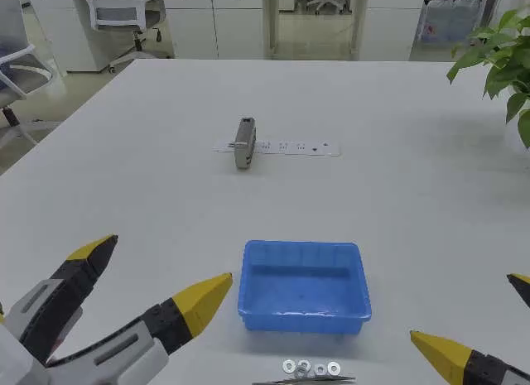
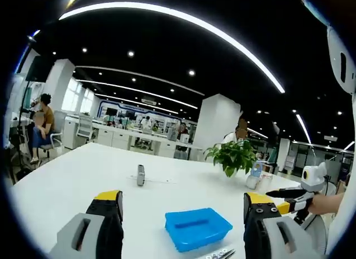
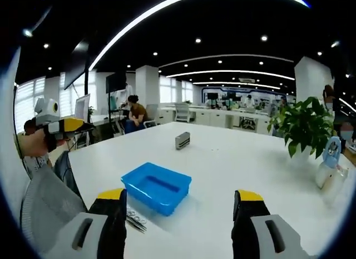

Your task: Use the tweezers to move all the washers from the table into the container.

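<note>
Right at the near edge of the white table, the tweezers are lying flat with nothing gripping them. Four small washers are sitting in a short row just beside them, on the side facing the container. None of the washers is lying in the container; they are all resting on the tabletop.

To either side, the person is holding the two grippers low over the near part of the table. The left gripper is coming in from the lower left with its yellow-tipped jaws spread wide apart, gripping nothing. The right gripper is coming in from the lower right, its jaws likewise standing wide open and bare. Both are staying well apart from the tweezers and the washers.

Just past the washers, the blue container is sitting between the two grippers, a shallow rectangular tub with its open top facing up.

Farther along the table's middle, a white power strip is lying crosswise, and a grey block is standing at its left end. A leafy green plant is leaning in over the far right of the table.

Beyond the table, office chairs and white cabinets are lining the back of the room, and in the gripper views people are sitting at distant desks under rows of ceiling lights.
</note>
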Motion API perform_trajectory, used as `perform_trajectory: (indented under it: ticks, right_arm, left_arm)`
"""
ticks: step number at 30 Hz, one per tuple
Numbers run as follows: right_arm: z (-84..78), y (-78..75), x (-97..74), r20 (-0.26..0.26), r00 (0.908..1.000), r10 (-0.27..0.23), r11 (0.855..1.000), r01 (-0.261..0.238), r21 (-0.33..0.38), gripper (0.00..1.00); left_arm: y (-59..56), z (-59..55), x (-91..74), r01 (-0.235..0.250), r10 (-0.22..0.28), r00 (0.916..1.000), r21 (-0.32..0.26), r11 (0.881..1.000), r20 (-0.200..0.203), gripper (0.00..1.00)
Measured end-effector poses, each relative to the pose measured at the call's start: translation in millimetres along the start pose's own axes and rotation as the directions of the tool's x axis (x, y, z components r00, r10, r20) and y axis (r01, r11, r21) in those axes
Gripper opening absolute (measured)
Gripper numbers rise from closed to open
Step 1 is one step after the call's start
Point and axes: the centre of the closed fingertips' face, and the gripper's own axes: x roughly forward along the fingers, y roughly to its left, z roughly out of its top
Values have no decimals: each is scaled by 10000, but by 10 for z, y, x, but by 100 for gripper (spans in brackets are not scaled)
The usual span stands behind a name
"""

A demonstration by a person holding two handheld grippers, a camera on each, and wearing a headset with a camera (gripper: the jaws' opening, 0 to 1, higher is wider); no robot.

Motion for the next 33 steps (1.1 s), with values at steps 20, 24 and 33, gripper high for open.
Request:
perform_trajectory:
  ticks: [20, 24, 33]
  right_arm:
    - [-40, -34, 3, -144, 9998, -129, 9999, 129, 18, 78]
    - [-45, -36, 8, -165, 9998, -127, 9999, 128, 4, 78]
    - [-61, -41, 8, -243, 9996, -164, 9999, 163, -42, 78]
  left_arm:
    - [35, -38, -4, -91, 91, 9999, -108, 9999, -52, 90]
    - [30, -37, 0, -75, 74, 10000, -82, 9999, -38, 90]
    - [25, -44, 0, -61, 60, 9999, -105, 9999, -80, 90]
